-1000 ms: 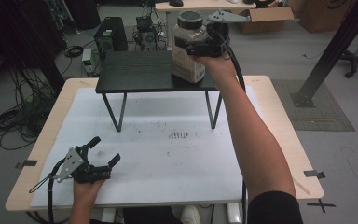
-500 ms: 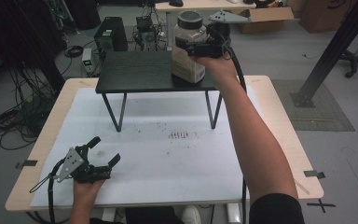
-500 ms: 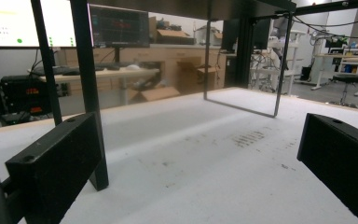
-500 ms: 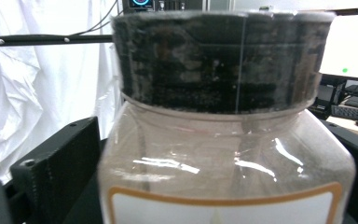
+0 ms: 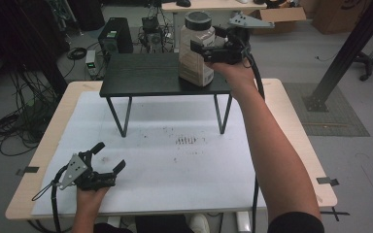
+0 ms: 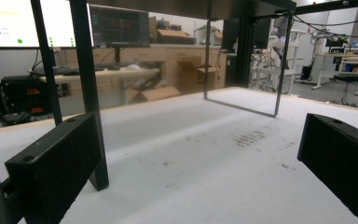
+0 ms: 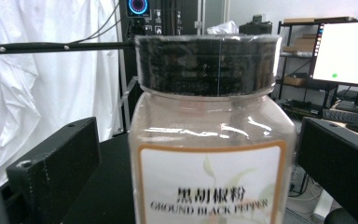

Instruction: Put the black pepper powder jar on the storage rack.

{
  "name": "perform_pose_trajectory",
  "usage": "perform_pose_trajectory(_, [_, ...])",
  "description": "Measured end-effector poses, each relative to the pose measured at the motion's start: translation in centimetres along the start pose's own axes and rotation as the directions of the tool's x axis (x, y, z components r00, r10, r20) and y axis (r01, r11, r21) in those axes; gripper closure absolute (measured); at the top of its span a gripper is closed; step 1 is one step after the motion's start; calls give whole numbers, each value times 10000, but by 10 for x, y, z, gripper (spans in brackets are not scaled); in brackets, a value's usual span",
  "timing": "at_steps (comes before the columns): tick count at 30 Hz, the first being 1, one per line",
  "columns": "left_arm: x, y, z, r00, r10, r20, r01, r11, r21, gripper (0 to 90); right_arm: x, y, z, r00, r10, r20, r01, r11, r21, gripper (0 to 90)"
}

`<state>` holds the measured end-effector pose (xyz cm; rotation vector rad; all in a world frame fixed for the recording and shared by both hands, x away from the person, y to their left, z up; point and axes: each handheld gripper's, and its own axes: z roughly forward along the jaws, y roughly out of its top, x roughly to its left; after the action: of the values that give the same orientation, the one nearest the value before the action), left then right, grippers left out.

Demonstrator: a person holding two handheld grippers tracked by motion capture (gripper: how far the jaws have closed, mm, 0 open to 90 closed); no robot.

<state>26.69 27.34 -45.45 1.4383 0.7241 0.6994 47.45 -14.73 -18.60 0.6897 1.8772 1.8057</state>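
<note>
A clear jar of ground black pepper [image 5: 196, 53] with a black lid stands upright on the right part of a low black stand [image 5: 141, 73]. My right gripper [image 5: 208, 48] reaches it from the right at shoulder height. In the right gripper view the jar [image 7: 212, 154] sits between the two black jaws. The jaws have just been opening: a gap shows at the left pad and the right pad is barely clear of the jar. My left gripper [image 5: 110, 156] rests open on the white table top [image 5: 175, 165] at the front left, with nothing between its jaws [image 6: 200, 154].
The stand's thin black legs [image 6: 86, 70] rise from the white top, one close ahead of the left gripper. Dark specks [image 5: 187, 141] mark the table's middle. Beyond the table's far edge are a computer tower [image 5: 112, 36], cables and a cardboard box [image 5: 277, 14].
The right gripper's jaws have eased apart around the jar, which stays upright on the stand. The left gripper has not moved.
</note>
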Motion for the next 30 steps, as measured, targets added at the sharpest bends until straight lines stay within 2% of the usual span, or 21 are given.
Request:
perform_pose_trajectory(11, [0,0,0,10000,8,5,-8,10000,7,2,10,-4,-37,9996,-253,-157,244,9981,-559,0])
perform_pose_trajectory(19, [0,0,0,10000,13,10,-13,10000,23,3,20,-15,-64,9994,-298,-188,285,9972,-697,0])
perform_pose_trajectory(23, [0,0,0,10000,30,14,-30,10000,25,3,23,-23,-76,9996,-228,-137,218,9973,-704,0])
perform_pose_trajectory(30, [0,0,0,10000,34,10,-34,10000,25,3,28,-49,-92,9998,-95,-202,82,9979,-639,0])
